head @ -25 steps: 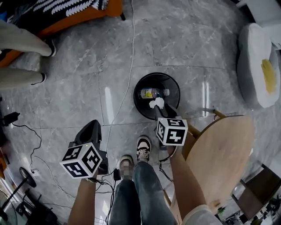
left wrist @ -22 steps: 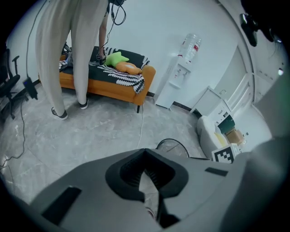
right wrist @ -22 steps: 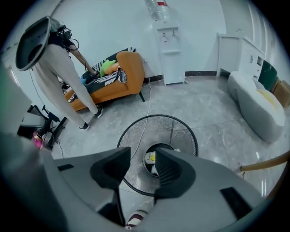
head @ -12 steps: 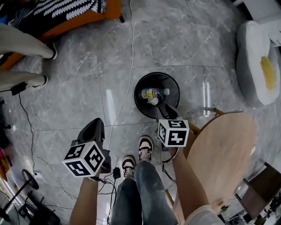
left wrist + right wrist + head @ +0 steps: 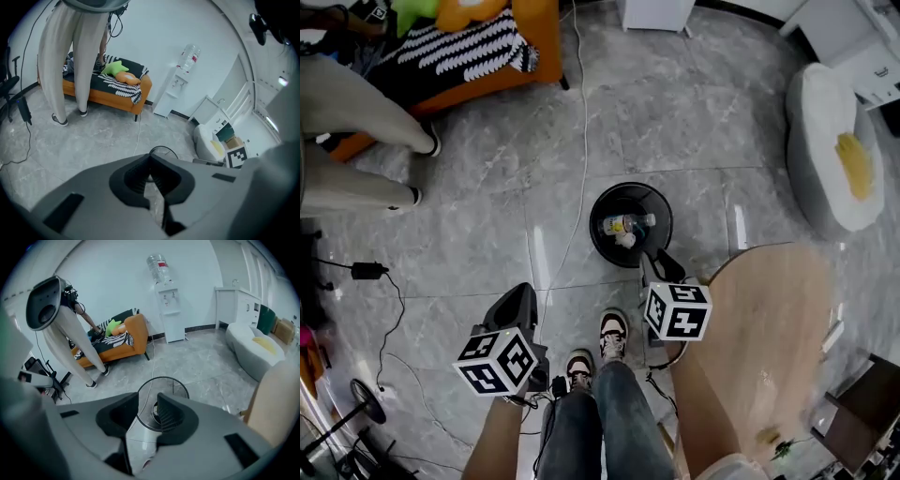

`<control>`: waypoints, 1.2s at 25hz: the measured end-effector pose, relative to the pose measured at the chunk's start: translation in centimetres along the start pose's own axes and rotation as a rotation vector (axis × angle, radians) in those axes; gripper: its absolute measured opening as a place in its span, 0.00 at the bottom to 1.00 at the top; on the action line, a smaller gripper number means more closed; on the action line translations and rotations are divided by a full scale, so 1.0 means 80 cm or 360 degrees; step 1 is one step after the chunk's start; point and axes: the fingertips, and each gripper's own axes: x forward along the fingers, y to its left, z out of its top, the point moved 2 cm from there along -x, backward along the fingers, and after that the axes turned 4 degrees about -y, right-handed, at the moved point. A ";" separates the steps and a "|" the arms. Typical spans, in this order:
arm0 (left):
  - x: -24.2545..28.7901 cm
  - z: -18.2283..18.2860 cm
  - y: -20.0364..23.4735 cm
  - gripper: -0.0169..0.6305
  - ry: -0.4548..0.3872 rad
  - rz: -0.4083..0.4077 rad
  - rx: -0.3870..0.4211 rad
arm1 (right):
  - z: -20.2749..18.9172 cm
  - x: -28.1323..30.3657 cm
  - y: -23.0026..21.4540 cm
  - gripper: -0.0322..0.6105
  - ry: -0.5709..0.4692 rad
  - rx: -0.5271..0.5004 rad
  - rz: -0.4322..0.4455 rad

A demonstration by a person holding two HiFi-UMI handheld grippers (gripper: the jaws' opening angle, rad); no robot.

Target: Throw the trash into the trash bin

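Head view: trash (image 5: 625,240) lies in the bin (image 5: 592,225) beyond the right claw (image 5: 656,261), whose empty, parted jaws have been closing.

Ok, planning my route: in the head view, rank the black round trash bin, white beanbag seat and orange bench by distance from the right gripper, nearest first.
1. Black round trash bin, just ahead of the right gripper, whose empty jaws have just been closing.
2. White beanbag seat, off to the right.
3. Orange bench, far upper left.
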 end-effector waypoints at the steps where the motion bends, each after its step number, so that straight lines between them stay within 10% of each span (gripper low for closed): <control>1: -0.011 0.003 -0.006 0.01 -0.0004 -0.0009 -0.0004 | 0.005 -0.017 0.002 0.24 -0.0012 0.0017 -0.0011; 21: -0.269 0.150 -0.220 0.01 -0.0151 -0.0484 0.0293 | 0.119 -0.499 0.023 0.05 -0.0602 0.0394 -0.0487; 30: -0.366 0.220 -0.304 0.01 -0.0475 -0.0687 0.0620 | 0.111 -0.731 -0.033 0.05 -0.0964 0.0418 -0.0889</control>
